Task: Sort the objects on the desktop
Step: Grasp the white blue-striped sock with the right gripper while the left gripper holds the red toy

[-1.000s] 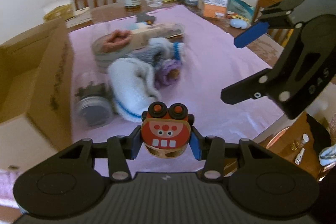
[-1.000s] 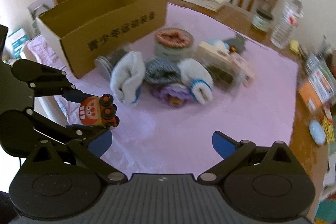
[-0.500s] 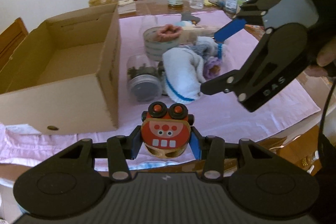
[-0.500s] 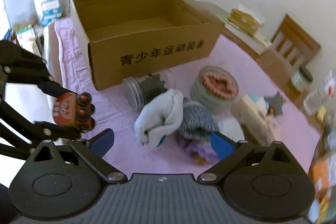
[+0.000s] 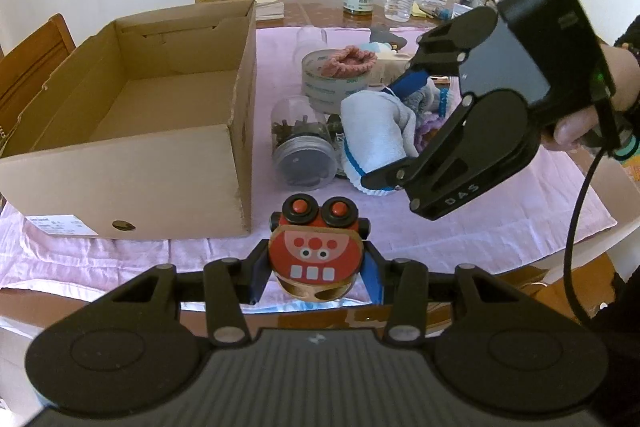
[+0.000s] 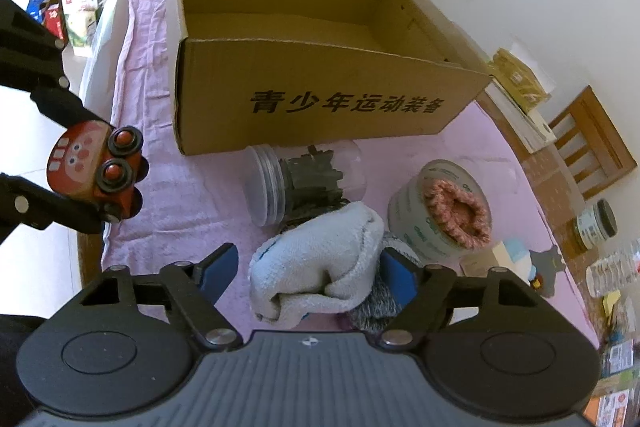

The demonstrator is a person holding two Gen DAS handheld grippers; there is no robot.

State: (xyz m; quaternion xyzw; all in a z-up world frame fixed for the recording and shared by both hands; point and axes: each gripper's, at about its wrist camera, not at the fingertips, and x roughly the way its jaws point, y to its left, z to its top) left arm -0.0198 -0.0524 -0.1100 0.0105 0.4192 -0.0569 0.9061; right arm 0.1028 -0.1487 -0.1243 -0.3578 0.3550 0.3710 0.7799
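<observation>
While the open brown cardboard box (image 5: 132, 115) now sits full in view at the left of the pink-clothed bench (image 5: 520, 211), having been off at the edge a second ago, the left hand-held gripper (image 5: 316, 267) stays clamped on the red wooden toy train (image 5: 316, 251) near its front corner, so a drop looks close. To the right, the right hand-held gripper (image 6: 308, 267) has swung down over the pile and is closing around the rolled white sock (image 6: 320, 267), not yet pinching it.
</observation>
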